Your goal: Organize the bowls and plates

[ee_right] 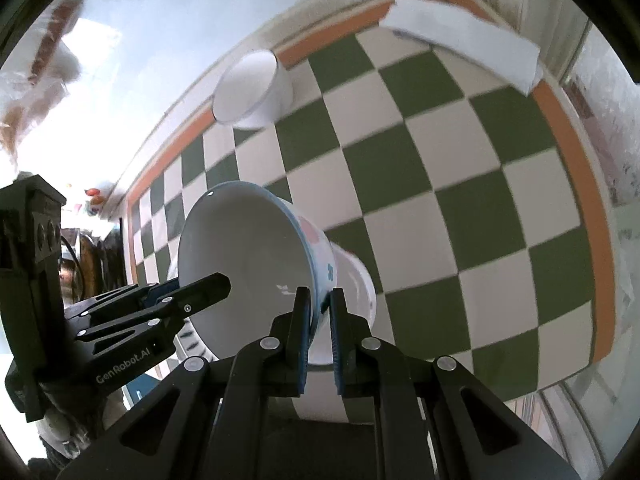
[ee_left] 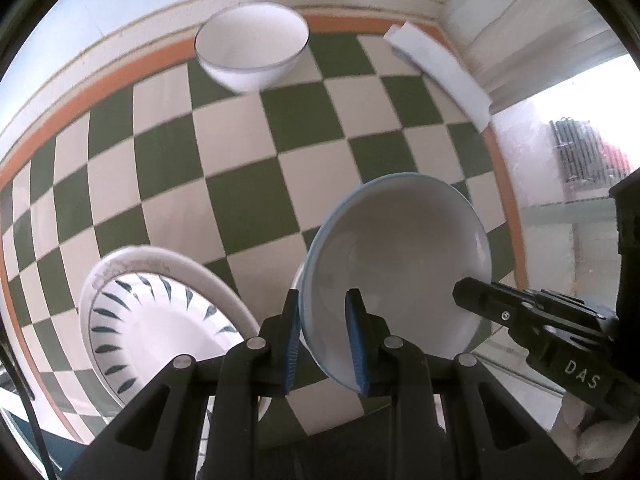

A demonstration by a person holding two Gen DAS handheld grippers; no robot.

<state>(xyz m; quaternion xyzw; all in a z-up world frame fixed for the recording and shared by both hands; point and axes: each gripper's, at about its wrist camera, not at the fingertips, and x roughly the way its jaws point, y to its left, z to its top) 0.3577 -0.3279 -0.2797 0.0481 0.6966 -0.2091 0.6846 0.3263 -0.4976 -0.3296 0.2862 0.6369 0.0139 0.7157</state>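
Carrying: both grippers clamp the flowered bowl, left gripper and right gripper nipped on opposite rims.
Target direction: patterned plate lies low, on the left gripper's side; plain bowl stands far ahead on the tabletop.

Two bowls, one plate, one white paper strip

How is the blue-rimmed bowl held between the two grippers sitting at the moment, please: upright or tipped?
Tipped. The blue-rimmed bowl shows its empty white inside to both cameras, with its floral outer wall slanting.
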